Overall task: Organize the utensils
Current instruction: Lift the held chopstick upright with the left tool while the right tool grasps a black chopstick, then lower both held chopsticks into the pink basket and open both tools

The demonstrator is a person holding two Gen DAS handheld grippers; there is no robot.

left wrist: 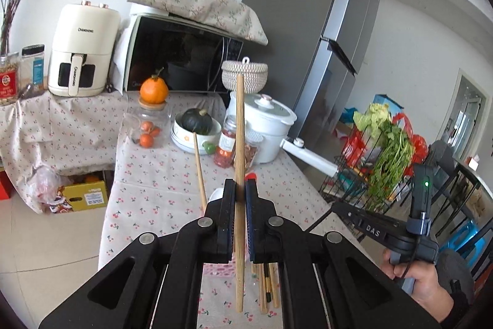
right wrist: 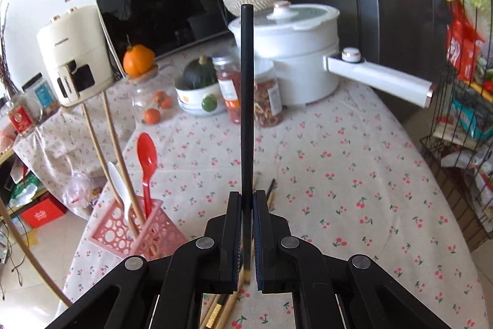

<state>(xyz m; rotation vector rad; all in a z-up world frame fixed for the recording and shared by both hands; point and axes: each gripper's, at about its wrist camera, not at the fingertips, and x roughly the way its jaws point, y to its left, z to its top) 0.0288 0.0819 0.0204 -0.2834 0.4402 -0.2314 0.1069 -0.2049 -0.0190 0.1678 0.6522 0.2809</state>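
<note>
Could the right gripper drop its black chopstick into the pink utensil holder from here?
Probably yes. The right gripper is shut on the black chopstick, and the pink utensil holder stands close by on its left, open-topped, holding only a red spoon, a white spoon and wooden chopsticks.

Cloth (right wrist: 354, 168) free on right; jars (right wrist: 268, 100), pot (right wrist: 295, 57) block back; pink holder (right wrist: 135, 230) left.

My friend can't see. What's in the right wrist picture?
The right gripper pinches a black chopstick upright above a cherry-print tablecloth. A pink basket on the left holds a red spoon.
</note>
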